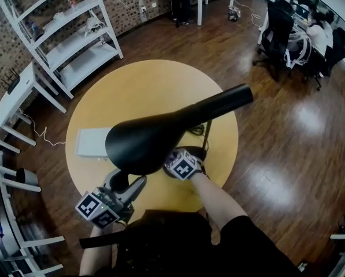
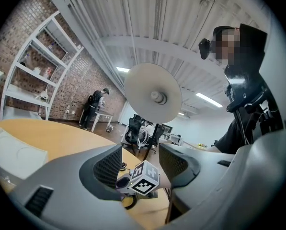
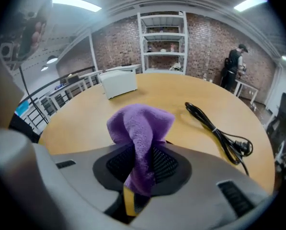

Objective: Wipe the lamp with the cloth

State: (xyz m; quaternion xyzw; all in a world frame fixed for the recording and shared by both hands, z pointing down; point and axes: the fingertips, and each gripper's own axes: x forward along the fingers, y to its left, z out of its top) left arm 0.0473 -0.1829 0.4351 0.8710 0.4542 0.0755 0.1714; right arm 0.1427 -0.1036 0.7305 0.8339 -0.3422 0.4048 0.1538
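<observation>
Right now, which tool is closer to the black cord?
Right. The right tool, holding the cloth, has the cord just ahead; the left tool is beyond the lamp shade.

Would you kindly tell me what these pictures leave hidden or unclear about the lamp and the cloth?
1. Head view: the lamp shade covers the jaws of the right gripper and the cloth; only the marker cube shows.
2. Right gripper view: the lamp shade is outside the frame, so whether the cloth touches it cannot be told.
3. Head view: the base is mostly hidden under the lamp shade and the marker cube.
</observation>
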